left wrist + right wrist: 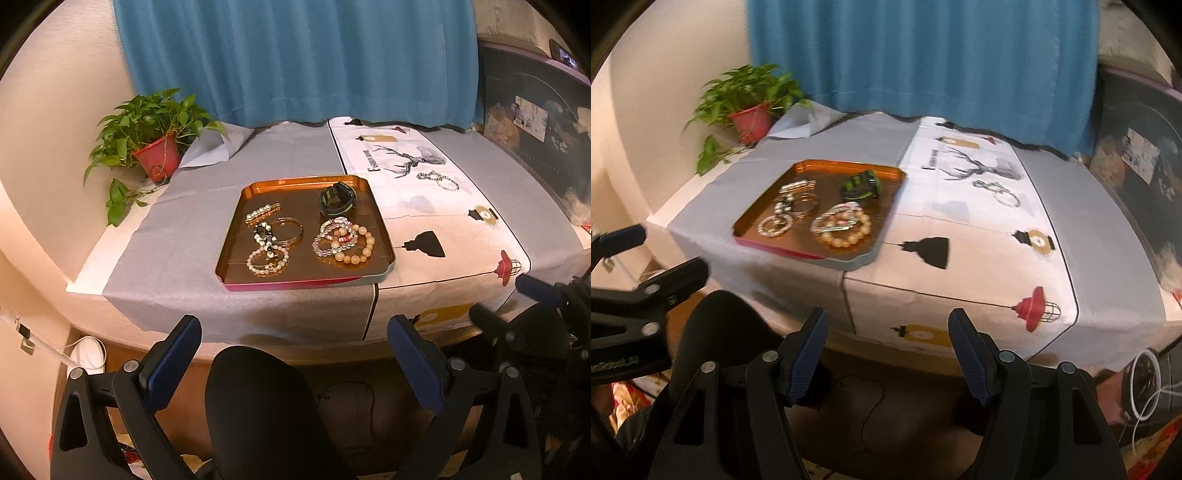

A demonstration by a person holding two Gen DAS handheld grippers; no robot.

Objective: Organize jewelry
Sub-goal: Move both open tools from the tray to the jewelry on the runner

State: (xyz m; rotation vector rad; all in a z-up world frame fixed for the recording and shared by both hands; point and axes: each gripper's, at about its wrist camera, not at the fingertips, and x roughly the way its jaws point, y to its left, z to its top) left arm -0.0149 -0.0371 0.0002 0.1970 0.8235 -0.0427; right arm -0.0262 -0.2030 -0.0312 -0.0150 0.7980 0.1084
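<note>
- The step in hand looks like the approach: both grippers are before the table edge, and neither has reached the jewelry.
- The left gripper has its jaws spread wide with nothing between them; the copper tray lies straight ahead of it, well beyond the fingertips, on the grey cloth.
- The right gripper is also spread and empty — the same tray is ahead of it and to its left.
- In the tray, on the side nearer the left gripper's left finger, are a pearl hair clip, a thin metal bangle and a pale bead bracelet (a black-and-white beaded piece crosses over it).
- On the other side is a black and green watch, and nearer to the gripper a pile of bead bracelets which touch and overlap.
- One more beaded piece lies outside the tray, on the printed deer cloth — ahead of the right gripper and far from it.
- I judge that this loose piece is the likely next target; the right gripper must go forward and down over it, and close on the thin strand without catching the cloth.
</note>
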